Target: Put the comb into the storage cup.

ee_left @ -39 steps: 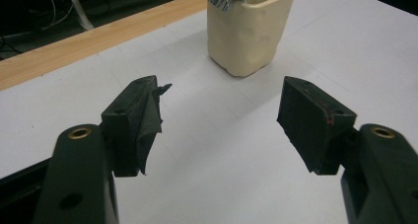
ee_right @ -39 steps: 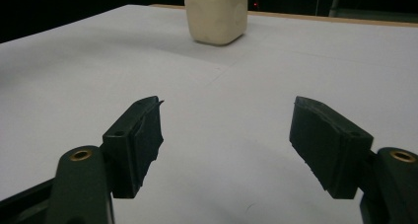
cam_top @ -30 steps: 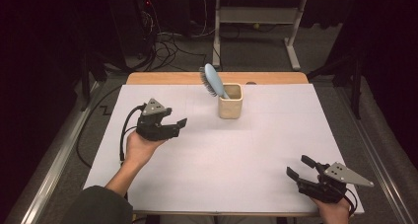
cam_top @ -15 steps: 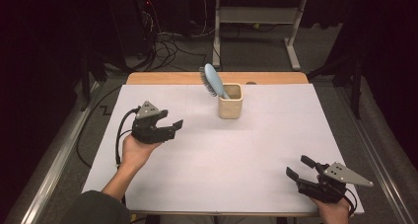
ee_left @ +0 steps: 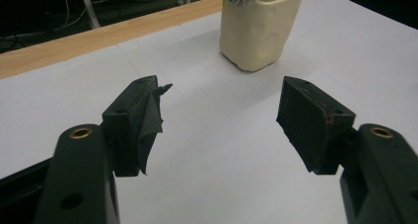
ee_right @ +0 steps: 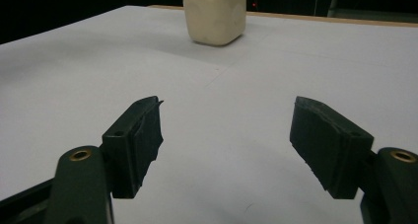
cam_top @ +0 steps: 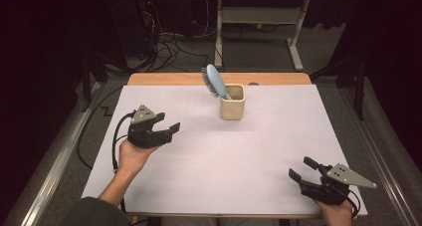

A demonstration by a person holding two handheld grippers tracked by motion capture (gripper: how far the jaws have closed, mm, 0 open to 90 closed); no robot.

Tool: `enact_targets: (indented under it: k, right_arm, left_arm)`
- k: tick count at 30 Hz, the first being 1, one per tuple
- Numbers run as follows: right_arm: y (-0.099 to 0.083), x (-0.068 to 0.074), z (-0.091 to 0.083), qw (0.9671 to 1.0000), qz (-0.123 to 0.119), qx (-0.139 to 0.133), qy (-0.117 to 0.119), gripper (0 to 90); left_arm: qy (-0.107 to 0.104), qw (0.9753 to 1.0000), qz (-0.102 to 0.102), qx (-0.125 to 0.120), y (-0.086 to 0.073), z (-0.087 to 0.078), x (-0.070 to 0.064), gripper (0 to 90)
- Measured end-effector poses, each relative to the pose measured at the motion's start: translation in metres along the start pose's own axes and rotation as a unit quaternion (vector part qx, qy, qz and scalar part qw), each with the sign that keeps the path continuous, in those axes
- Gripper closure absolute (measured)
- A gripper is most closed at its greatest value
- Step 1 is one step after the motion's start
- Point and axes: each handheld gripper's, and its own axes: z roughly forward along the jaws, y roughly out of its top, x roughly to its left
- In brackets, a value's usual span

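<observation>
Two grippers up, and honestly not much has changed since a second ago. The left gripper (cam_top: 169, 130) has drifted a bit toward the near left side of the table (cam_top: 259, 151), further from the cup (cam_top: 232, 102). It's held above the white surface in an upturned palm, jaws spread wide with nothing between them, aimed at the cup. That cup sits mid-table toward the far edge with a blue hairbrush (cam_top: 214, 80) leaning out of it. The right gripper (cam_top: 301, 169) hasn't budged at the near right corner, jaws apart and empty.
</observation>
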Motion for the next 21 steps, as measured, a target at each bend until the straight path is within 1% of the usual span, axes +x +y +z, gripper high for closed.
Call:
enact_targets:
  k: [5, 7, 9, 12, 21]
  right_arm:
    - [0.000, 0.000, 0.000, 1.0000, 0.000, -0.001, 0.000, 28.6]
    - [0.000, 0.000, 0.000, 1.0000, 0.000, 0.000, 0.000, 28.6]
    - [0.000, 0.000, 0.000, 1.0000, -0.001, -0.001, 0.000, 28.5]
    - [0.000, 0.000, 0.000, 1.0000, 0.000, 0.000, 0.000, 28.6]
    - [0.000, 0.000, 0.000, 1.0000, 0.000, -0.001, -0.001, 28.5]
  left_arm:
    - [0.000, 1.0000, 0.002, -0.002, -0.003, -0.004, 0.000, 33.9]
    - [0.003, 1.0000, 0.002, -0.001, -0.004, -0.006, 0.000, 33.9]
    - [0.009, 1.0000, 0.003, -0.003, -0.005, -0.007, 0.002, 33.9]
    - [0.011, 0.9999, -0.003, -0.006, -0.007, -0.009, 0.004, 33.8]
    - [0.014, 0.9998, -0.008, -0.010, -0.012, -0.014, 0.008, 33.9]
